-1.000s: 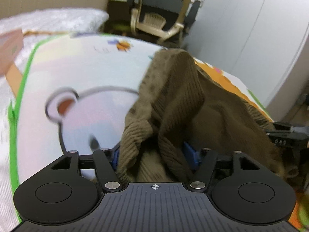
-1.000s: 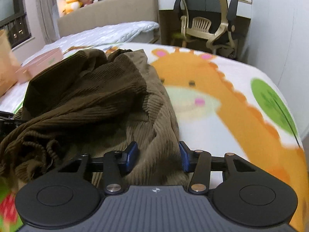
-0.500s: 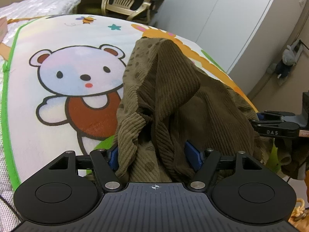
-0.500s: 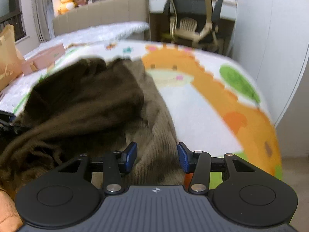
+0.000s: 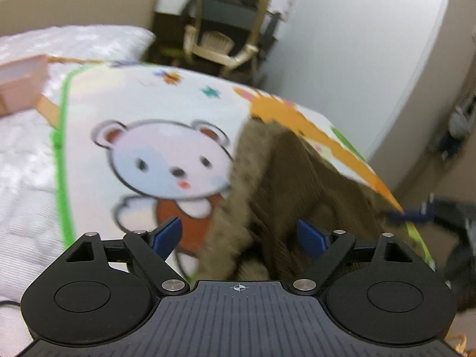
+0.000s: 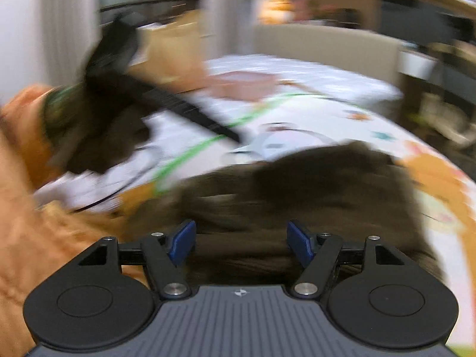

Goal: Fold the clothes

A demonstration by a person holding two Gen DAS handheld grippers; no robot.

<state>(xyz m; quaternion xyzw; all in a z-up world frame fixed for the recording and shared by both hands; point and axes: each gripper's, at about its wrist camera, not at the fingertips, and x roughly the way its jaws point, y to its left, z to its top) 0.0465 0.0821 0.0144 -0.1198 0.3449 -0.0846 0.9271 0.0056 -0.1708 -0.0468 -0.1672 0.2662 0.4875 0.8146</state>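
Note:
A brown corduroy garment point(image 5: 285, 190) lies bunched on the cartoon play mat point(image 5: 166, 104) on the bed. My left gripper point(image 5: 239, 236) is open, its blue pads apart, just above the garment's near edge. My right gripper point(image 6: 241, 239) is also open and empty above the same garment point(image 6: 312, 184), which is heavily blurred there. The left gripper point(image 6: 119, 59) shows as a dark blur at the upper left of the right wrist view. The right gripper point(image 5: 416, 215) appears blurred at the right edge of the left wrist view.
A pink box point(image 5: 20, 83) sits on the white quilt at the left. A beige office chair point(image 5: 226, 41) stands beyond the bed. A white wall point(image 5: 357, 44) is at the right. An orange garment point(image 6: 35, 208) fills the left of the right wrist view.
Both grippers have opened and let go of the brown garment, which has dropped onto the mat. The right gripper has swung sharply to the left; the left has pulled back.

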